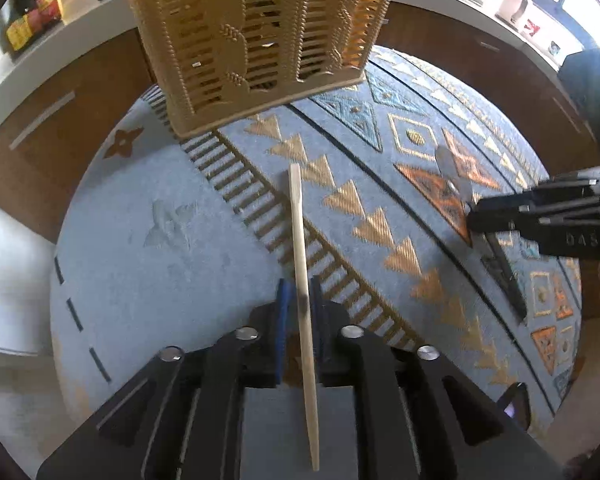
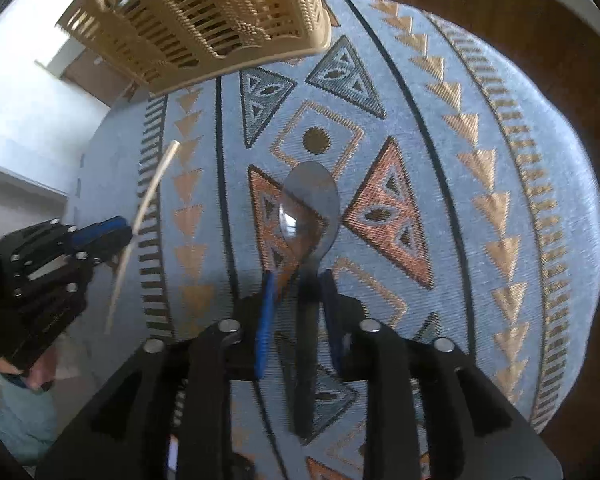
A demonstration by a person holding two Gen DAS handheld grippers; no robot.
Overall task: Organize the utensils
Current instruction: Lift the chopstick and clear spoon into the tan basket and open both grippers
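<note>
A patterned cloth (image 1: 148,216) covers the tabletop below the basket (image 1: 256,40). My left gripper (image 1: 300,300) clamps a chopstick (image 1: 302,264), my right gripper (image 2: 300,280) a spoon (image 2: 308,208); I should lift both above the basket's rim, then drop them upright.

Wood chopstick (image 1: 302,264) matt – metal spoon (image 2: 310,204) glossy – cloth (image 1: 160,240) woven.

— Left gripper (image 1: 300,300)?
— Matte black, angular linkage arms behind the jaws; round silver pins at each pivot; blue pad (image 1: 285,300) on one inner face.

— Right gripper (image 2: 300,300)?
— Same black build, same silver pins, blue pads (image 2: 266,320). Seen from outside: pale "DAS" lettering on the body, small silver screw heads behind the jaws.

— Sleeves?
— Dark.
</note>
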